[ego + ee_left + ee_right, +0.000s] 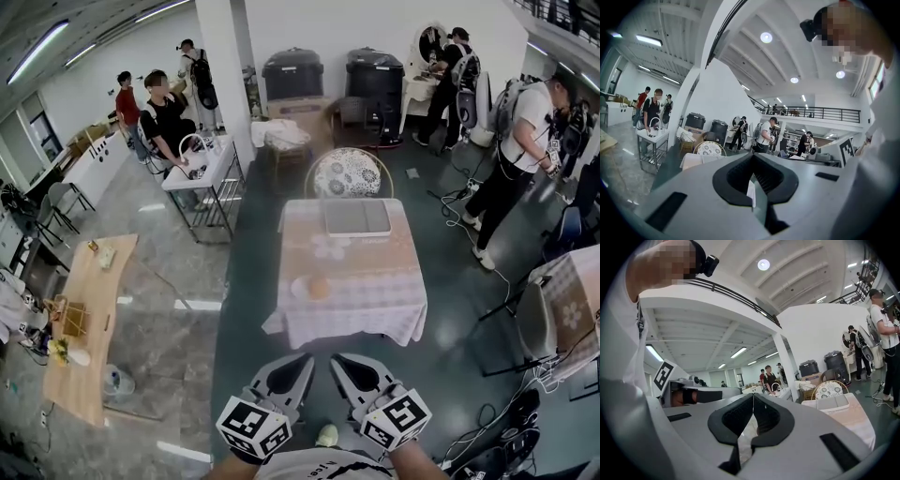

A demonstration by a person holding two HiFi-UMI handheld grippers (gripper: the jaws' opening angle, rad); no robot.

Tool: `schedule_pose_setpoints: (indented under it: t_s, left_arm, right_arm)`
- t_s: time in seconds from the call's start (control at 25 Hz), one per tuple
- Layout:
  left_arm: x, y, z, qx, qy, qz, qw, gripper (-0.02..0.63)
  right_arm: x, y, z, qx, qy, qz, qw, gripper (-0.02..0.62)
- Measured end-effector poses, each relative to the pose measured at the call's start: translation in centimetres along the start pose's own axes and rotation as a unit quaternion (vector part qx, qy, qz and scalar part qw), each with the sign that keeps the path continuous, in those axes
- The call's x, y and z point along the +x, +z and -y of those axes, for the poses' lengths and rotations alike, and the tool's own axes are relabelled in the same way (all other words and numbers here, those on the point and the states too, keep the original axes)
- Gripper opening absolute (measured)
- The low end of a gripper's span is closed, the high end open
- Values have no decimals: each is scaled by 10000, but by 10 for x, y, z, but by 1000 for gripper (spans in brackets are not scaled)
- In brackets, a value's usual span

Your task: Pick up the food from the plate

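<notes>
A round orange-brown piece of food (320,287) lies on a small white plate (299,289) near the front left of a table with a pale checked cloth (375,281). Both grippers hang close to my body, short of the table's front edge and well apart from the plate. The left gripper (307,357) has its tips touching and nothing between them; it looks the same in the left gripper view (753,155). The right gripper (336,357) is likewise shut and empty, seen again in the right gripper view (753,394). Neither gripper view shows the plate.
A grey tray (356,217) lies at the table's far side, with a patterned round-backed chair (348,172) behind it. A wooden bench (89,319) stands at the left and a second cloth-covered table (572,291) at the right. Several people stand around the room's edges.
</notes>
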State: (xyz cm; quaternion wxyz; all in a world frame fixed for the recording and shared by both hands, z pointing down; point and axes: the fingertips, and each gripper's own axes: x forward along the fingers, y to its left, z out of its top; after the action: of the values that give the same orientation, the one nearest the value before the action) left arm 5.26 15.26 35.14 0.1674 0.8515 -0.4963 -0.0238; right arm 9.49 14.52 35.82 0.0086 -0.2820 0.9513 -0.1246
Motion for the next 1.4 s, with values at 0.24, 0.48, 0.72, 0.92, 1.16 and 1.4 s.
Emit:
schedule_pose_setpoints:
  t_s: [0.24, 0.48, 0.72, 0.92, 1.16, 1.4]
  left_arm:
    - [19, 4, -27, 74, -23, -25, 10000, 5]
    - [46, 6, -72, 70, -135, -122, 9998, 5]
    - [81, 13, -122, 211, -299, -150, 9992, 5]
    - [103, 13, -162, 293, -412, -158, 9986, 5]
    - [128, 0, -191, 244, -604, -372, 9972, 6]
    - [158, -18, -209, 234, -676, -521, 9961, 5]
  right_arm:
    - [28, -2, 18, 16, -100, -116, 9999, 14]
    - [73, -10, 41, 59, -282, -290, 9992, 14]
    - [125, -9, 72, 54, -543, -399, 9977, 14]
    - [161, -13, 93, 22, -932, -482, 9945, 14]
    - [184, -33, 121, 246, -1399, -681, 9875, 14]
    - [198, -62, 159, 511, -1644, -930, 9807, 15]
